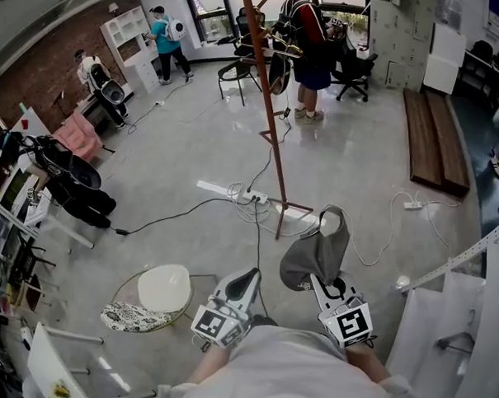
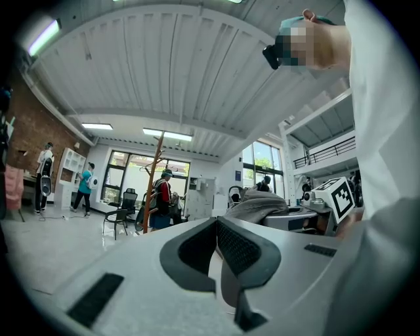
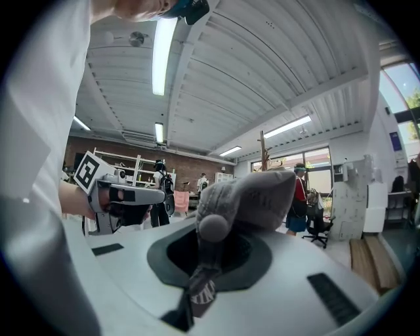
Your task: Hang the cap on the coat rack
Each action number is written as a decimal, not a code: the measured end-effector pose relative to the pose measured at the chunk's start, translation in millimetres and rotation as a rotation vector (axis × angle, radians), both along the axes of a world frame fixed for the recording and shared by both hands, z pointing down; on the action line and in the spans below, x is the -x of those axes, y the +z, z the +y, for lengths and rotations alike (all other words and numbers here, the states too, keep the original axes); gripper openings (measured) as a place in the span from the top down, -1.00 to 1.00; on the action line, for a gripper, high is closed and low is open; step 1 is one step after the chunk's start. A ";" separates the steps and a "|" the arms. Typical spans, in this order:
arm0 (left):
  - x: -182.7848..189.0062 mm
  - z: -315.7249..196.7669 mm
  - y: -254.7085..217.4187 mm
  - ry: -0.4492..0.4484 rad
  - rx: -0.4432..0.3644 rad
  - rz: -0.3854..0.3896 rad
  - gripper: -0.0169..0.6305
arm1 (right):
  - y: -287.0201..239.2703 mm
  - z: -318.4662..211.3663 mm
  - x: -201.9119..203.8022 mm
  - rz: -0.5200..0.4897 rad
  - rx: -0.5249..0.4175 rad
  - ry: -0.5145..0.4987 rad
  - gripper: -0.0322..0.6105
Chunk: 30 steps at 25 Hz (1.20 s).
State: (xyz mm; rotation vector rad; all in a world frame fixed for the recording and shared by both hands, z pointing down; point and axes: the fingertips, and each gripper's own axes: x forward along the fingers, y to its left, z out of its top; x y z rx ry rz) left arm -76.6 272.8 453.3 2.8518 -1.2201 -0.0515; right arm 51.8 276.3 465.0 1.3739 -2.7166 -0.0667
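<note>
The coat rack (image 1: pixel 264 112) is a tall reddish-brown wooden pole with pegs at its top, leaning across the floor ahead of me; it also shows far off as the coat rack (image 2: pixel 154 177) and coat rack (image 3: pixel 264 149). A grey cap (image 1: pixel 316 253) hangs from my right gripper (image 1: pixel 318 281), which is shut on the cap's edge. In the right gripper view the cap (image 3: pixel 252 195) bulges over the right gripper (image 3: pixel 202 252). My left gripper (image 1: pixel 248 278) sits beside it, low and left, shut with nothing in it. The left gripper (image 2: pixel 216 226) shows its pads meeting at the tips.
A power strip (image 1: pixel 251 196) with tangled cables lies on the floor by the rack's foot. A round white stool (image 1: pixel 165 288) and a patterned cushion (image 1: pixel 133 317) are at my lower left. A person (image 1: pixel 310 40) stands beyond the rack. Wooden planks (image 1: pixel 434 136) lie at right.
</note>
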 end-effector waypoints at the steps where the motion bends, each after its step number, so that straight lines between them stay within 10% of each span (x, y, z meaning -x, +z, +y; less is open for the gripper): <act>1: -3.3 -3.9 -0.2 0.002 -0.002 -0.004 0.92 | 0.6 -2.7 -2.5 0.010 0.000 -0.007 0.81; 13: -10.4 -103.6 25.7 0.034 0.000 0.016 0.92 | 22.3 -85.4 -7.0 0.053 0.004 -0.024 0.81; 30: 65.5 -413.3 9.4 0.175 -0.041 0.003 0.92 | 6.5 -382.3 67.5 0.045 0.015 0.027 0.81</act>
